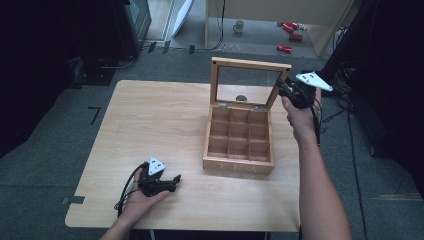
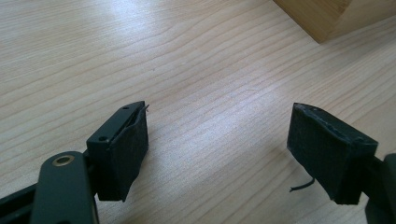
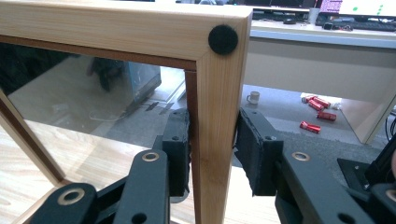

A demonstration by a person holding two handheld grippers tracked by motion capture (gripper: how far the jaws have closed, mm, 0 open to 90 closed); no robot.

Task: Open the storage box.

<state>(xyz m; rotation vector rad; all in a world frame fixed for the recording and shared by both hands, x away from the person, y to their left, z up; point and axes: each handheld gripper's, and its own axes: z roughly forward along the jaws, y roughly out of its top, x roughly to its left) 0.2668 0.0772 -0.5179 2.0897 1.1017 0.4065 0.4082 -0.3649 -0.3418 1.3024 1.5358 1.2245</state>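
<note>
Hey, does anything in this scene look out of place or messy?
Yes: several red cans lie tipped over on the floor beyond the table, near a mug. The wooden box looks intact.

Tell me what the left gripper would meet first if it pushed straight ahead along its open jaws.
The left gripper, jaws wide apart, points over the bare light wooden table. The near corner of the open wooden compartment box lies ahead and slightly aside, so it probably comes first; depth is unclear.
</note>
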